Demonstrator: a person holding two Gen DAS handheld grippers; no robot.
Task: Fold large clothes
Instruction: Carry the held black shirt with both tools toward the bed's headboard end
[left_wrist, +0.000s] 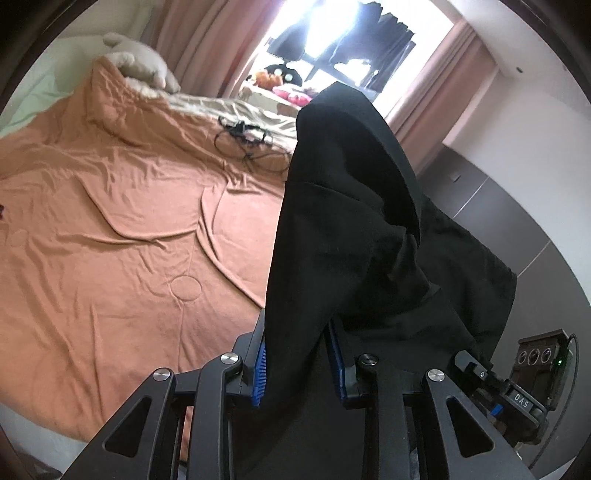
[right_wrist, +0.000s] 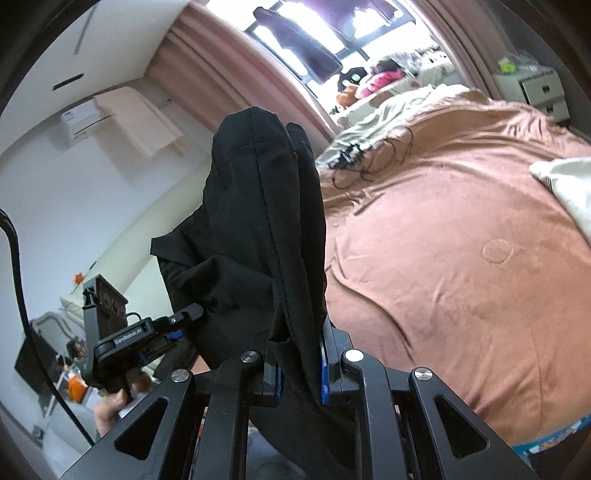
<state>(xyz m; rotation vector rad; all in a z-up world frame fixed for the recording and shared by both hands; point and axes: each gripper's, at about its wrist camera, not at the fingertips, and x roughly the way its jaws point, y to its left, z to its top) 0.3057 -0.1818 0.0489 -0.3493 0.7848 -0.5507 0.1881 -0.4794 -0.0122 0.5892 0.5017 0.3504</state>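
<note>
While both of my grippers are raised above the bed, the holdings stand as follows.

Item one: black garment, large, dark, seamed. It hangs in the air between my two grippers, bunched and folded over itself, clear of the bed's surface as far as I can see. One part rises in a rounded hump ahead of each camera.

Item two: my left gripper, black linkage, blue pads. Its jaws are clenched on a fold of the black garment, the cloth passing between the pads and draping down over the frame.

Item three: my right gripper, same make. Its jaws are pinched close on another fold of the same garment, the cloth filling the narrow gap.

Item four: bed, covered with an orange blanket, wrinkled, lying to the side of the garment in both views.

Item five: tangle of black cable on the far part of the bed, near the beige sheet.

Item six: pink curtains flanking a bright window beyond the bed.

Item seven: wall air conditioner, seen from the right wrist.
</note>
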